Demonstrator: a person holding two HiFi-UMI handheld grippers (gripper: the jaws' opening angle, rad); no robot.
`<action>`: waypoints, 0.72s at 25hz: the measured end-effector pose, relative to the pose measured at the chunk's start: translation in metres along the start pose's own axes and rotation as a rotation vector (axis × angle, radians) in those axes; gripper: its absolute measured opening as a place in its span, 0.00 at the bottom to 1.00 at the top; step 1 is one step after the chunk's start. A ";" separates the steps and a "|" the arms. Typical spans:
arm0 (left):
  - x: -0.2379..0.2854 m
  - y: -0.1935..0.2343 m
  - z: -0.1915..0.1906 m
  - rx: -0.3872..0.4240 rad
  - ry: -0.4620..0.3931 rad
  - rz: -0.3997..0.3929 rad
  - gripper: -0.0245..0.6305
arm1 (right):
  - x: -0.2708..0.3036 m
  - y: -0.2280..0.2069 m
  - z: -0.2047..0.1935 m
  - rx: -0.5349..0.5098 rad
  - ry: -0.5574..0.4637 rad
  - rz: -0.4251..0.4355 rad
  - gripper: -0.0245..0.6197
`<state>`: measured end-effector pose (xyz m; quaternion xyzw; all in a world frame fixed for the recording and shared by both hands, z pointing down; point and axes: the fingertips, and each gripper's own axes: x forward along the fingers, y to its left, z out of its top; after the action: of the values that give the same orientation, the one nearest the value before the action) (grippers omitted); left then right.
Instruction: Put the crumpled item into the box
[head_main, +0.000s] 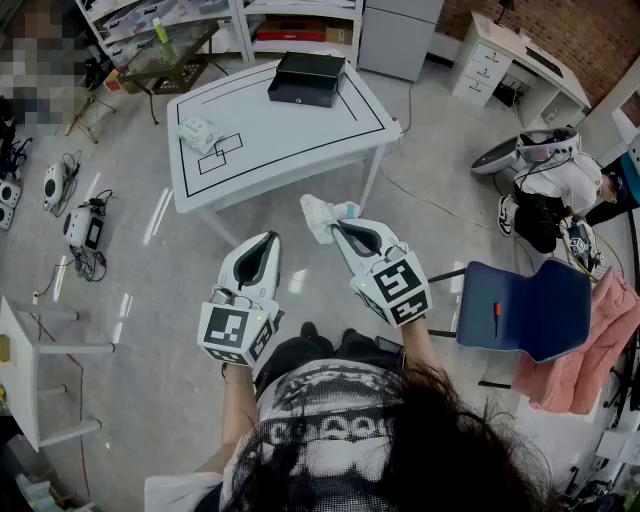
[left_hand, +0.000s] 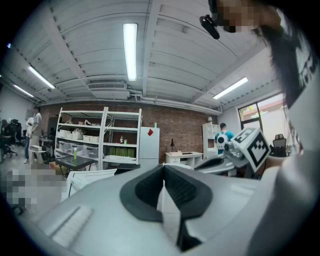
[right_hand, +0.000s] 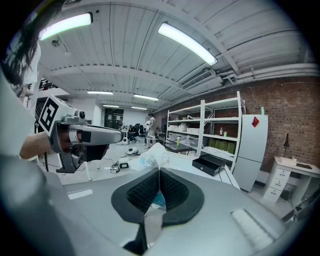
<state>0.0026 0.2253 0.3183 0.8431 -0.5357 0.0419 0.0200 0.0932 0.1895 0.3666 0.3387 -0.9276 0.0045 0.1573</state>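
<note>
A crumpled white and blue item (head_main: 321, 214) hangs in the air in front of the white table (head_main: 300, 140), pinched at the tip of my right gripper (head_main: 335, 227). In the right gripper view the same crumpled item (right_hand: 152, 158) sticks out past the shut jaws of the right gripper (right_hand: 159, 171). The black box (head_main: 307, 78) sits at the table's far edge, and the black box (right_hand: 212, 165) also shows beyond the jaws. My left gripper (head_main: 269, 239) is held beside the right one, short of the table. The left gripper (left_hand: 164, 168) is shut with nothing in it.
A small pale packet (head_main: 198, 133) lies on the table's left part, near taped outlines. A blue chair (head_main: 525, 305) and pink cloth (head_main: 590, 350) stand to the right. Devices and cables (head_main: 80, 228) lie on the floor at left. Shelves (head_main: 180, 20) line the far wall.
</note>
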 end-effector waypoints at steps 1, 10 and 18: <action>-0.001 0.002 -0.001 0.000 0.002 -0.003 0.04 | 0.001 0.002 0.000 0.002 0.000 0.000 0.05; -0.003 0.029 -0.002 0.012 0.008 -0.030 0.04 | 0.021 0.012 0.004 0.022 0.003 -0.015 0.05; -0.012 0.054 -0.012 0.014 0.017 -0.063 0.04 | 0.043 0.029 0.001 0.036 0.020 -0.039 0.05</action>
<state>-0.0519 0.2143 0.3286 0.8594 -0.5082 0.0523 0.0198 0.0434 0.1846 0.3814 0.3594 -0.9190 0.0213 0.1605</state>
